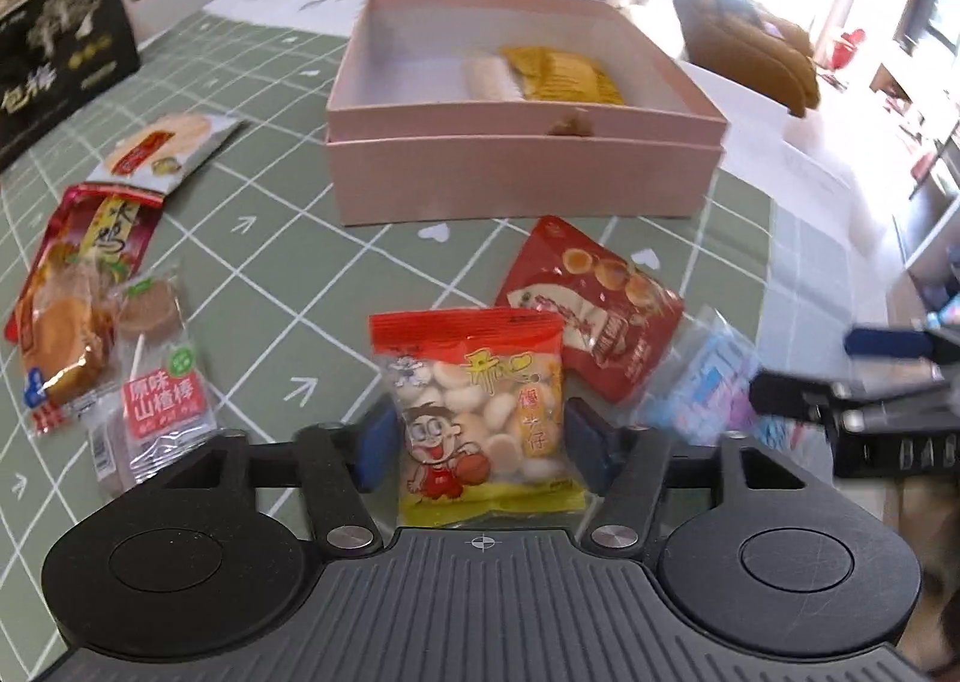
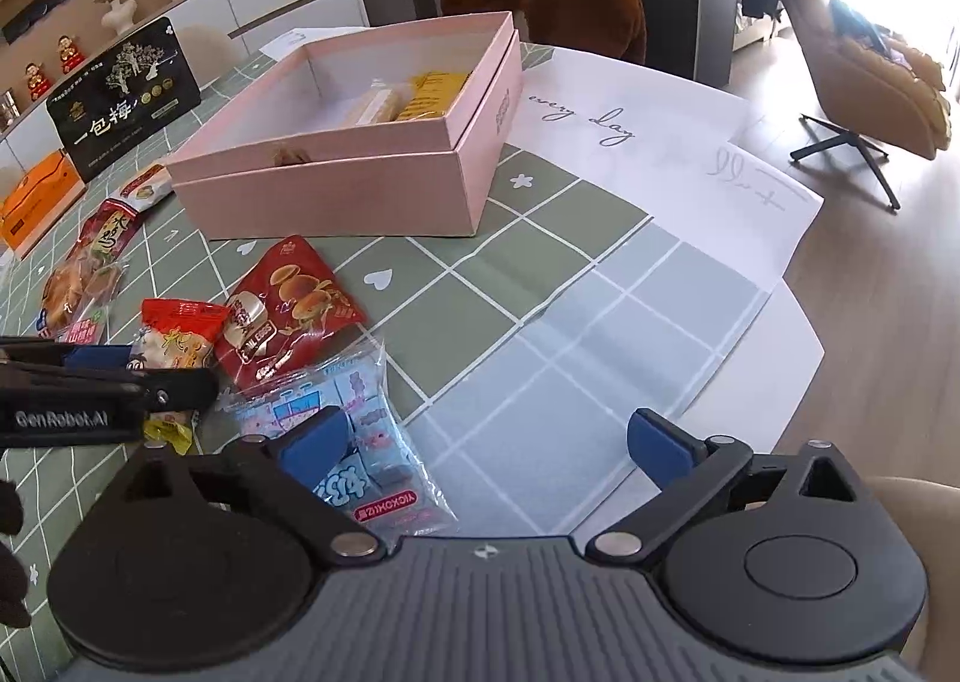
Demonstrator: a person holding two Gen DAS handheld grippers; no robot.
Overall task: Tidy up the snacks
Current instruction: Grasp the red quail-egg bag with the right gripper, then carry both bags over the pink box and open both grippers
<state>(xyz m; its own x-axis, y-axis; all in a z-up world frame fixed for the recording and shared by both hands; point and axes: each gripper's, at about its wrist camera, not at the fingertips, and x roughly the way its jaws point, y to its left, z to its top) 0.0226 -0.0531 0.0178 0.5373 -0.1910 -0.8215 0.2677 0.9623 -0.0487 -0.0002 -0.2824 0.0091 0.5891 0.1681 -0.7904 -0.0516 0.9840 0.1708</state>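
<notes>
On the green checked cloth of the counter (image 1: 282,286), just in front of the open pink cardboard box (image 1: 522,184), lies a loose cluster of snack packets. The left tongs (image 1: 480,445) straddle a clear bag of small round biscuits with a red top band and a cartoon boy (image 1: 480,406); their blue pads stand either side of it with slight gaps, so they are open and not yet pressing. The right tongs (image 2: 498,442) gape wide over bare cloth, holding nothing, with a pale blue transparent sweet packet (image 2: 360,442) lying under the left-hand pad.

The box already holds a yellow wrapped bar (image 1: 564,73) and a pale wafer-like packet (image 1: 489,76), so the sorting looks partly done, with several packets left.

The likely trouble is the biscuit bag itself: it is puffy and slick, and a squeeze near its lower edge could let it slide out or crush the biscuits. Its corner also overlaps a red foil packet printed with small buns (image 1: 591,310), which may drag along when the bag lifts. The two tongs sit close together and could knock each other.
</notes>
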